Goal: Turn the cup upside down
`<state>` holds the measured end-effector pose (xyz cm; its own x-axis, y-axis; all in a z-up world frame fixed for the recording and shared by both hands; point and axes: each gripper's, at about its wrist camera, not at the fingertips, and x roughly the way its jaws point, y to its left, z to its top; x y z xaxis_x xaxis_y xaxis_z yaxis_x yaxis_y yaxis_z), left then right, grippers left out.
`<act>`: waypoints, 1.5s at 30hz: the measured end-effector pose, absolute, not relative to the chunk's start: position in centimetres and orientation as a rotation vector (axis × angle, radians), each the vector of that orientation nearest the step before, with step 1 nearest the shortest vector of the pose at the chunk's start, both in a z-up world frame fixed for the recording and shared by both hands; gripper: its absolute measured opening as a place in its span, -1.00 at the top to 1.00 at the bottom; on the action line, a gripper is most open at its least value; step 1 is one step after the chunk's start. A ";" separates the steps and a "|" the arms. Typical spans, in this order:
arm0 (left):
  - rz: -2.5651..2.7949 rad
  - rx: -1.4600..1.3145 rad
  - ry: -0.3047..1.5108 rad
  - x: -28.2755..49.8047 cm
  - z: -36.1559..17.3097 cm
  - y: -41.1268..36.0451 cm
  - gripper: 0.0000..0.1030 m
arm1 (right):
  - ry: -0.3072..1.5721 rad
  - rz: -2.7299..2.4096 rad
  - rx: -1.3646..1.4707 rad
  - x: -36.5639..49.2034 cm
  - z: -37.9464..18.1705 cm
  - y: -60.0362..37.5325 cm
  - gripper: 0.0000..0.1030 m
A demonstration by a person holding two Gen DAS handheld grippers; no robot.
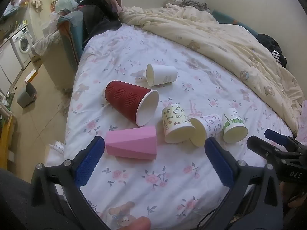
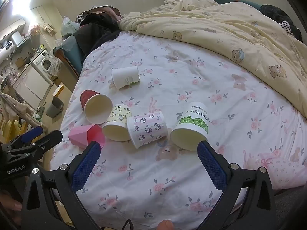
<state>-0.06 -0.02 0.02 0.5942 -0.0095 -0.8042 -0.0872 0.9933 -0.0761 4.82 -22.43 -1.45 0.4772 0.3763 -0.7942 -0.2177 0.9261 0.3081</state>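
Note:
Several cups lie on their sides on the floral bed sheet (image 1: 153,182). A pink faceted cup (image 1: 132,143) lies just ahead of my left gripper (image 1: 153,149), which is open and empty. A red ribbed cup (image 1: 130,103), a white cup (image 1: 161,74), a yellow cartoon cup (image 1: 176,124), a pink-striped cup (image 1: 207,126) and a green-print cup (image 1: 233,125) lie beyond. My right gripper (image 2: 147,151) is open and empty, with the green-print cup (image 2: 191,126) close to its right finger and the pink-striped cup (image 2: 147,130) ahead.
A cream bear-print quilt (image 1: 220,36) is bunched at the back and right of the bed. Dark clothes (image 1: 99,13) are piled at the far left corner. The bed's left edge drops to the floor with a grey bin (image 1: 26,95). A pink pillow (image 2: 284,170) lies at right.

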 end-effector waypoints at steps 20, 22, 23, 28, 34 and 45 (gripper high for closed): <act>0.046 -0.112 0.936 -0.2 0.1 0.2 -1.00 | 1.014 0.366 0.170 4.6 -1.8 -22.4 -1.00; 0.046 -0.111 0.935 -0.1 0.1 0.2 -1.00 | 1.014 0.365 0.170 4.6 -1.7 -22.3 -1.00; 0.045 -0.110 0.935 -0.2 0.1 0.3 -1.00 | 1.014 0.364 0.171 4.7 -1.7 -22.3 -1.00; 0.047 -0.112 0.936 -0.1 0.1 0.2 -1.00 | 1.017 0.363 0.173 4.7 -1.8 -22.3 -1.00; 0.048 -0.112 0.935 -0.2 0.1 0.3 -1.00 | 1.018 0.364 0.174 4.7 -1.7 -22.4 -1.00; 0.046 -0.112 0.934 -0.2 0.1 0.2 -1.00 | 1.018 0.363 0.174 4.8 -1.7 -22.4 -1.00</act>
